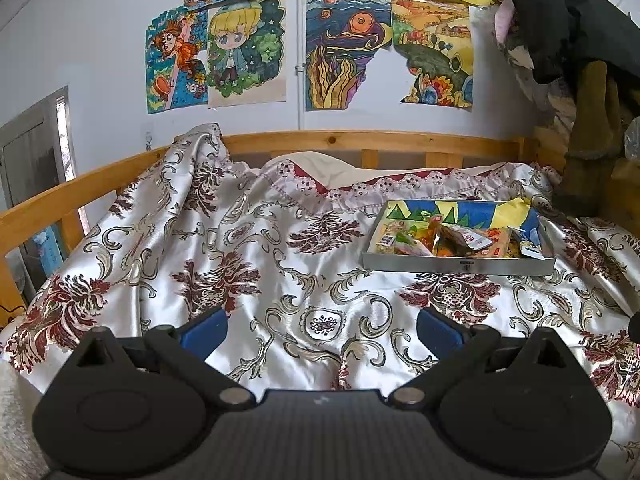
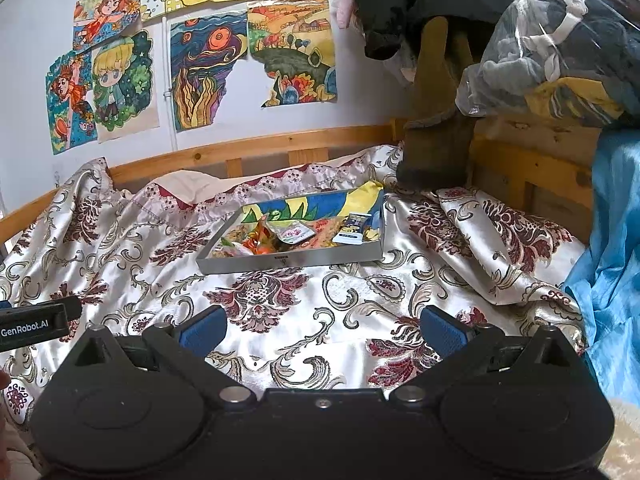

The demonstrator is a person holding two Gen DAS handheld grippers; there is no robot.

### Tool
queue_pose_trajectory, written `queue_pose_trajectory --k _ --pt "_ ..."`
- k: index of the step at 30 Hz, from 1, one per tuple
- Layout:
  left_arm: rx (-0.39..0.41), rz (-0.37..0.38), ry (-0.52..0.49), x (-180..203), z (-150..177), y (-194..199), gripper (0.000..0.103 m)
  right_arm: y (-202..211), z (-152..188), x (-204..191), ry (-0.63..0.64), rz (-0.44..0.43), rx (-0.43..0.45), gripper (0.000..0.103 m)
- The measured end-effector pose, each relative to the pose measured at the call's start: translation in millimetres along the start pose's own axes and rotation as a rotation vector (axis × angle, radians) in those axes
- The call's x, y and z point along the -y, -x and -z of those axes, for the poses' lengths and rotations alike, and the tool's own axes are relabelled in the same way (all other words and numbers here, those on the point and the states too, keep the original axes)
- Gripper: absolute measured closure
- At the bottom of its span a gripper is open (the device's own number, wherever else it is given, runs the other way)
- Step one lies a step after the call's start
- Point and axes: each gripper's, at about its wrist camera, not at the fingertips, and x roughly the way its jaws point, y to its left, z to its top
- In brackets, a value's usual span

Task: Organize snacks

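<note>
Both claws hover low over the bed's patterned satin bedspread (image 1: 256,240), and each one stands wide apart with nothing between its blue pads. The left claw (image 1: 322,330) has only bare bedspread directly ahead of it; the shallow grey tray (image 1: 460,268) lies forward and to its right, well apart. For the right claw (image 2: 322,330), the same tray (image 2: 288,263) sits ahead and slightly to its left, also well apart. The tray holds the snack packets (image 1: 448,240) in a loose, overlapping pile; among them an orange crinkled bag (image 2: 264,240) and a dark blue-and-yellow packet (image 2: 354,230) at the side nearest the bed's corner post can be told apart, the rest being too small to name. No loose packet shows on the bedspread around either claw. Judged from this, the gathering step looks done or close to it, and the step in hand is either a pause or the start of tidying inside the tray. The next move calls for bringing one claw forward over the near tray wall, descending onto a single packet's edge, and closing gently, since the foil bags will slide and crumple and the soft bed gives the tray little support.
</note>
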Motion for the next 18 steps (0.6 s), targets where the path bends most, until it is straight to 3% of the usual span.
queue_pose_trajectory --k 18 --pt "-0.004 0.001 0.003 -1.2 -1.2 -0.4 0.0 -1.1 0.4 -0.5 0.007 0.002 -0.007 0.001"
